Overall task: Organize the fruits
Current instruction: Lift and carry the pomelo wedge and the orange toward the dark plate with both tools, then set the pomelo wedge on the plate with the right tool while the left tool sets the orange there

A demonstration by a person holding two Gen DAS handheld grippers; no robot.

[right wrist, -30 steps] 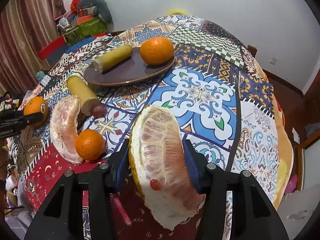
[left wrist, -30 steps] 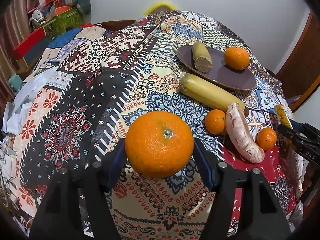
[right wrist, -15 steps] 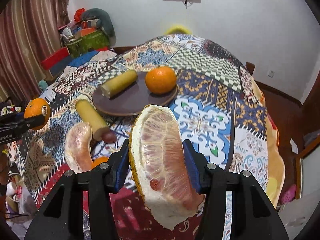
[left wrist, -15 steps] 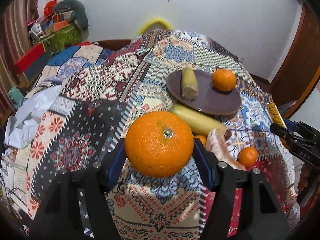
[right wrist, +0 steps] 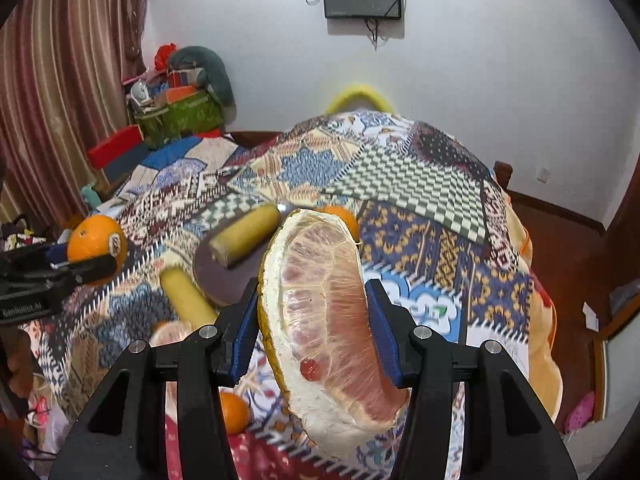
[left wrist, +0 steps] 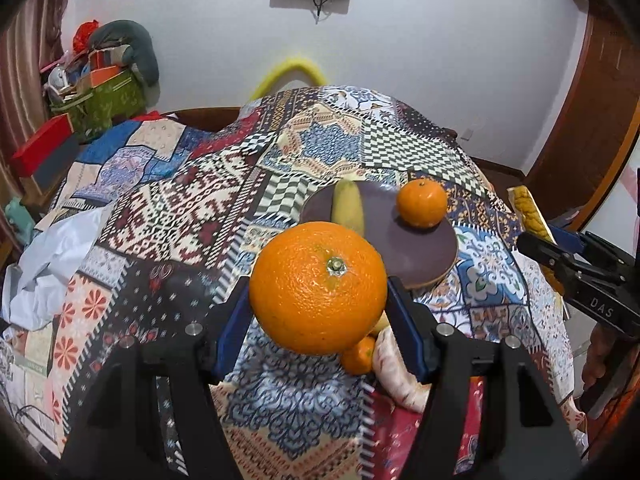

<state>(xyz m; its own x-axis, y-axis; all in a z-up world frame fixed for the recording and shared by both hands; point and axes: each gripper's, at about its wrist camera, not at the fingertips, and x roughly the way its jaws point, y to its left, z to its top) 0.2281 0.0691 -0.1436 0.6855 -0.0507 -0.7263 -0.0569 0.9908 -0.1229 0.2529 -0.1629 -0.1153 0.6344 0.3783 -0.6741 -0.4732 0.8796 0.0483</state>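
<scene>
My left gripper [left wrist: 318, 312] is shut on a large orange [left wrist: 318, 286] and holds it above the patterned tablecloth. My right gripper [right wrist: 312, 334] is shut on a peeled pomelo wedge [right wrist: 324, 320], also held in the air. A dark brown plate [left wrist: 420, 254] lies beyond, holding a banana piece [left wrist: 349, 206] and a small orange [left wrist: 422, 203]. In the right wrist view the plate [right wrist: 216, 270] carries the banana piece [right wrist: 244, 234]. The left gripper with its orange [right wrist: 96, 242] shows at the left there.
On the cloth lie a second banana piece [right wrist: 186, 300], another pomelo wedge [left wrist: 394, 372] and small oranges [left wrist: 359, 356] [right wrist: 234, 412]. The right gripper [left wrist: 576, 276] shows at the right edge. Boxes and bags [left wrist: 96, 92] pile at the back left.
Both grippers have risen and tilted up with their fruit still held. The table now sits lower in view and the wall screen shows.
</scene>
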